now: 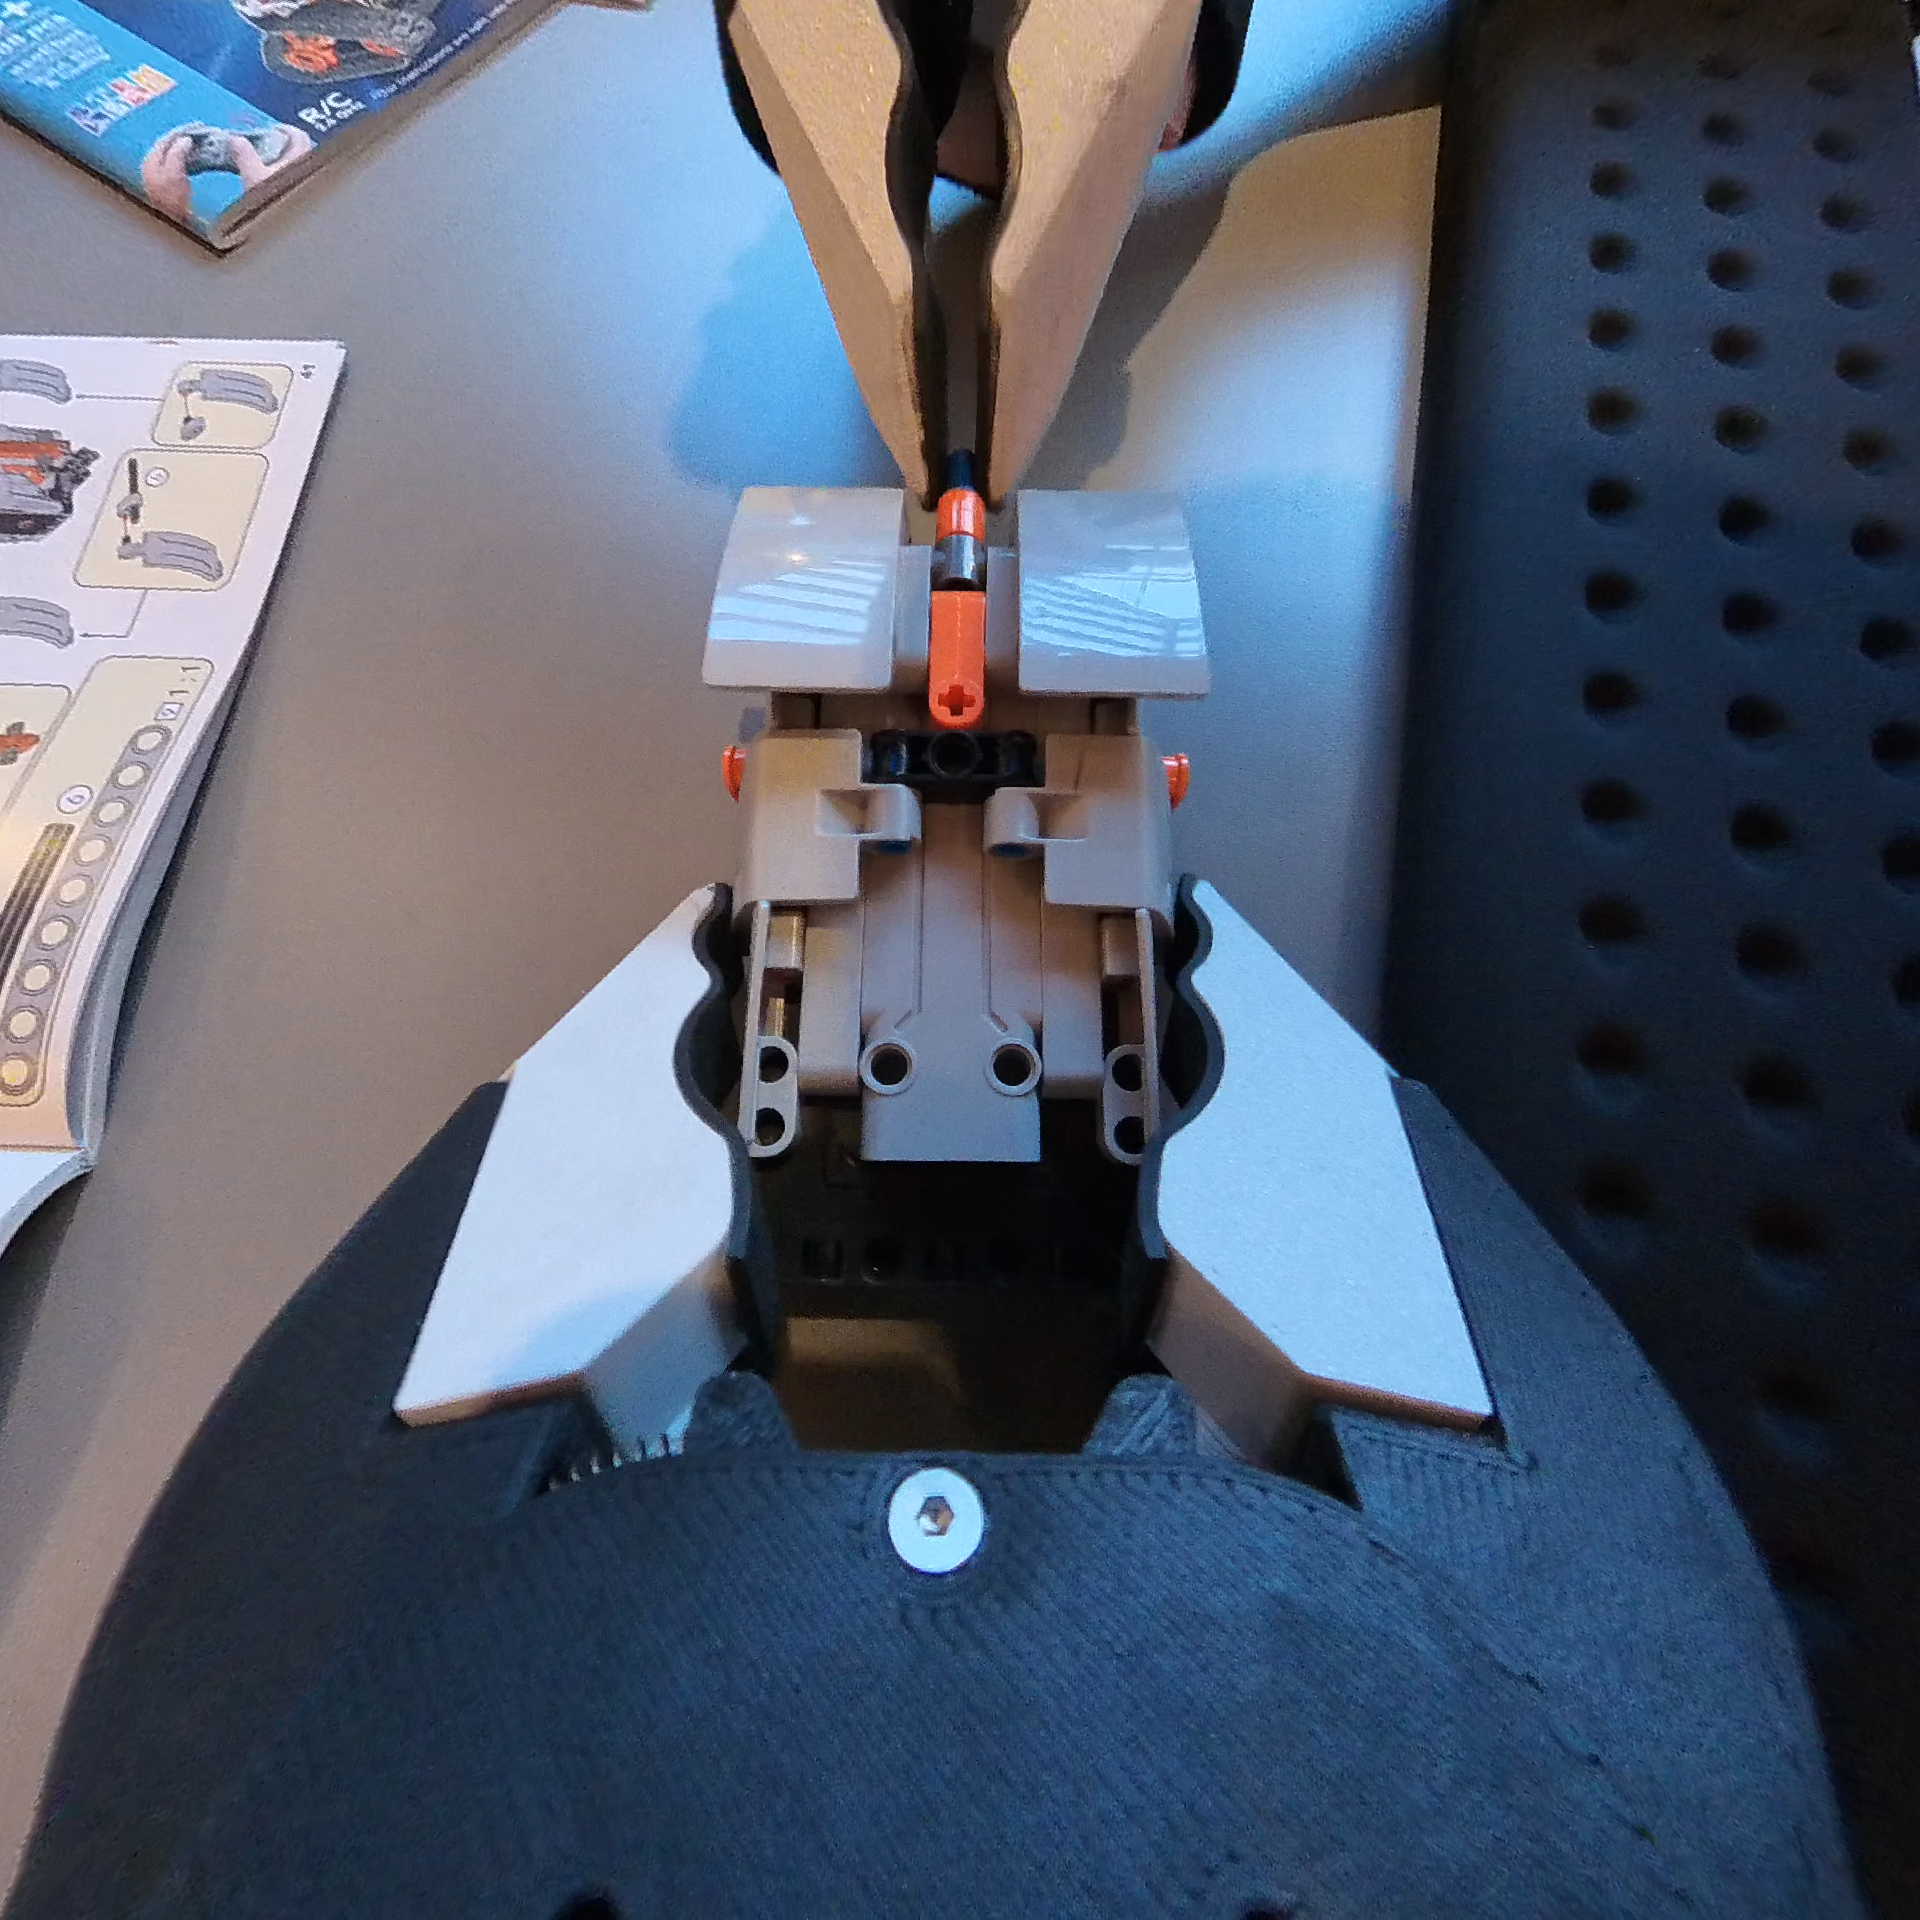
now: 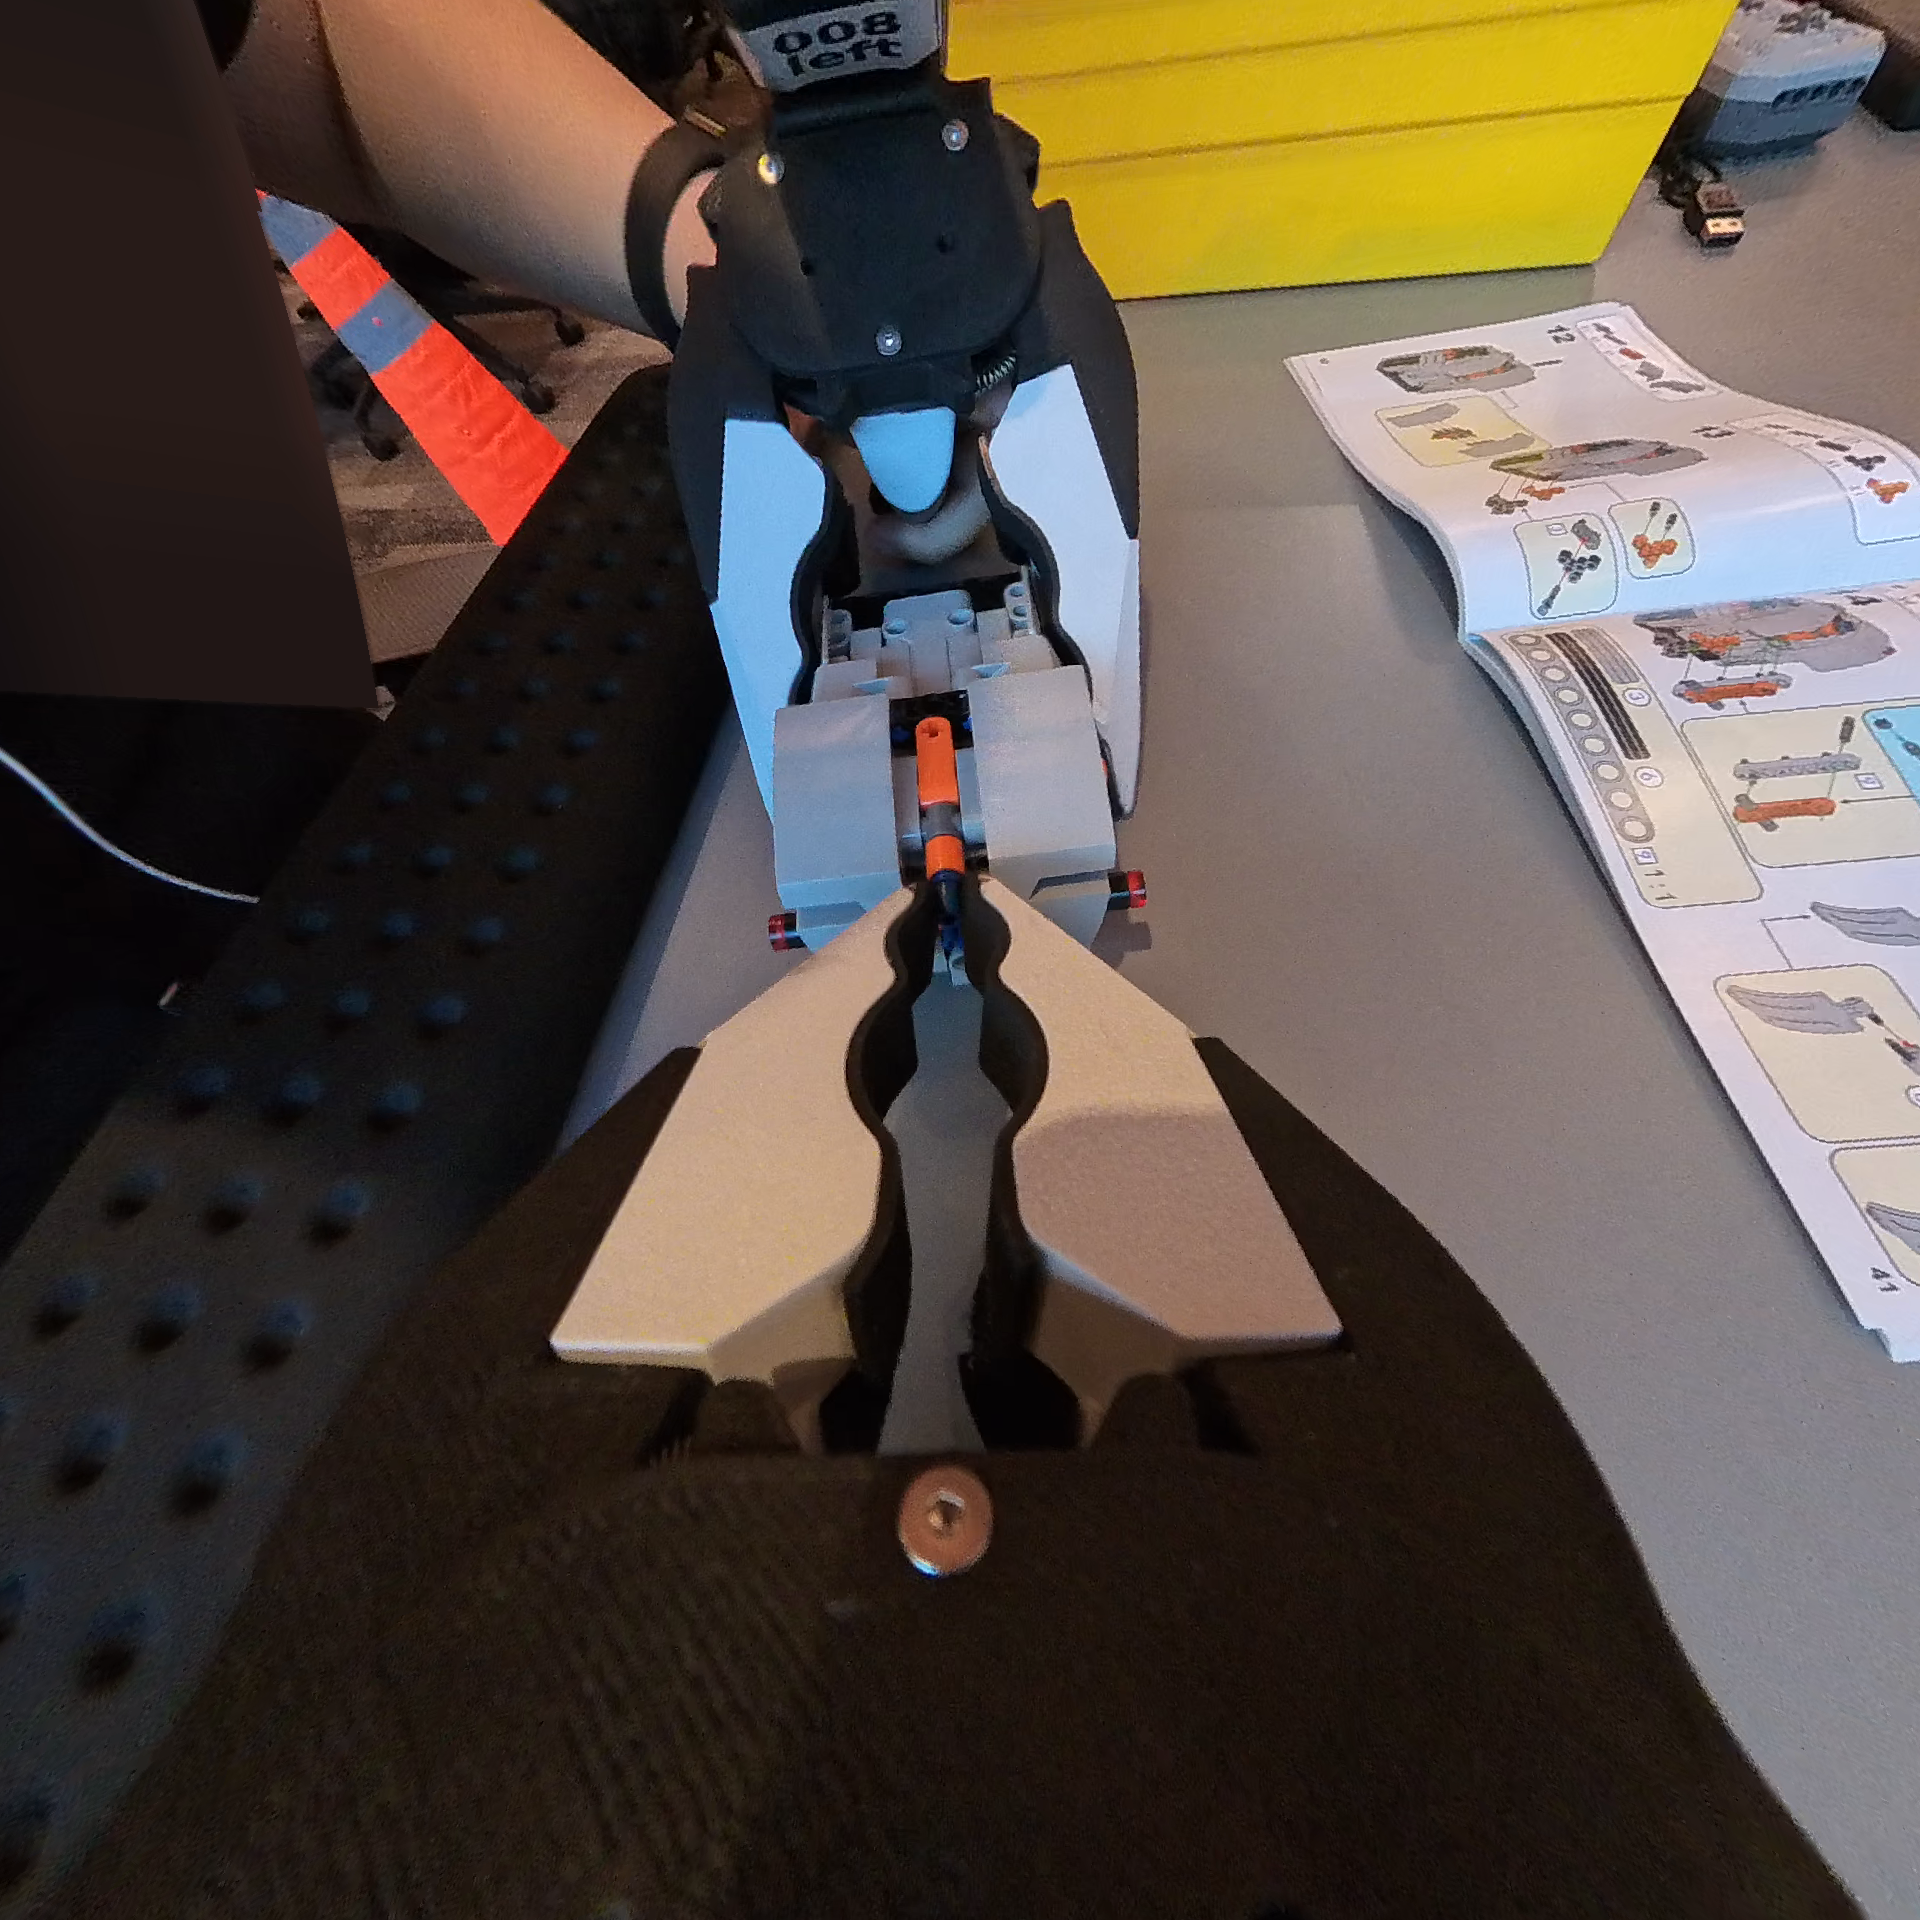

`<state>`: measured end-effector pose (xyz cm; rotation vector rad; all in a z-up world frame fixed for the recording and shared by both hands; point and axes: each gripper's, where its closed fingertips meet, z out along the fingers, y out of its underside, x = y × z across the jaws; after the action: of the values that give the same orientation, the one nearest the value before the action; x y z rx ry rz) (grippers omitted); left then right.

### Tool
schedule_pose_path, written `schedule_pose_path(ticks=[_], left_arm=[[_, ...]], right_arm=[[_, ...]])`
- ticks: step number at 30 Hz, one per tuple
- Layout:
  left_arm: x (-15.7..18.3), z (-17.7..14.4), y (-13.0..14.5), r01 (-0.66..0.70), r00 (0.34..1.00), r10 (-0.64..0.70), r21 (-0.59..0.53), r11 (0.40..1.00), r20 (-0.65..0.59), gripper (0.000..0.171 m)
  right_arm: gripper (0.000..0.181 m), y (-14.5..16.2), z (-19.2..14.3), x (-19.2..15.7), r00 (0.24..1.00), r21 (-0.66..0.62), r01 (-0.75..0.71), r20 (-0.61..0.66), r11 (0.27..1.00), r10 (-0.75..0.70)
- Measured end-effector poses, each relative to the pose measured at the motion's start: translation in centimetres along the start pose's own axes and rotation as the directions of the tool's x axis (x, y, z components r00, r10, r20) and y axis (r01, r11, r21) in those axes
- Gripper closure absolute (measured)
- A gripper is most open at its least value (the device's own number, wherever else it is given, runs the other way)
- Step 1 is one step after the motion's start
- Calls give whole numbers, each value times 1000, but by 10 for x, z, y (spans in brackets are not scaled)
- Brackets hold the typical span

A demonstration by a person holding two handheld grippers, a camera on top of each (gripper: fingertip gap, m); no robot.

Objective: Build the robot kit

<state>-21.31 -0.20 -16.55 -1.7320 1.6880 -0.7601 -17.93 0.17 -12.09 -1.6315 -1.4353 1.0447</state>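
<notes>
My left gripper [image 1: 956,914] is shut on a grey brick model [image 1: 956,997] and holds it by its two sides just above the grey table [image 1: 499,727]. The model has two smooth grey panels on top, with an orange connector [image 1: 956,644] between them. My right gripper [image 2: 948,899] faces it from the far end and is shut on a thin black axle [image 1: 958,465] that sticks out of an orange bush on the model. In the right wrist view the left gripper [image 2: 940,774] holds the model [image 2: 831,800] from behind.
An open instruction booklet [image 1: 135,675] lies left of the model and also shows in the right wrist view [image 2: 1714,779]. A blue-covered booklet [image 1: 177,94] lies farther off. A black studded panel [image 1: 1714,623] runs along the other side. A yellow box [image 2: 1299,135] stands behind. Spacing between my two grippers at the tips: around 6 centimetres.
</notes>
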Motion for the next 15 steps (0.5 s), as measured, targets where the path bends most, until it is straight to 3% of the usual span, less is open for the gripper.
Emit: schedule_pose_path(ticks=[1, 3, 4, 10, 15], left_arm=[[0, -1, 1, -11, 1000, 11, -2, 1000, 9, 91], [-8, -6, 2, -29, 997, 28, 11, 1000, 73, 67], [-13, -12, 1, -36, 993, 31, 40, 999, 110, 65], [-33, -73, -23, 99, 966, -173, 343, 934, 192, 75], [-34, -114, -31, 150, 932, -270, 418, 896, 243, 82]], right_arm=[[178, 2, -3, 1, 1000, -10, 10, -10, 1000, -10], [156, 3, -22, 8, 994, -26, 46, -95, 999, -48], [155, -1, -38, 9, 989, -4, 70, -134, 998, -69], [161, -52, -145, 9, 904, 132, 241, -392, 961, -173], [165, -87, -197, 14, 750, 115, 477, -570, 871, -336]])
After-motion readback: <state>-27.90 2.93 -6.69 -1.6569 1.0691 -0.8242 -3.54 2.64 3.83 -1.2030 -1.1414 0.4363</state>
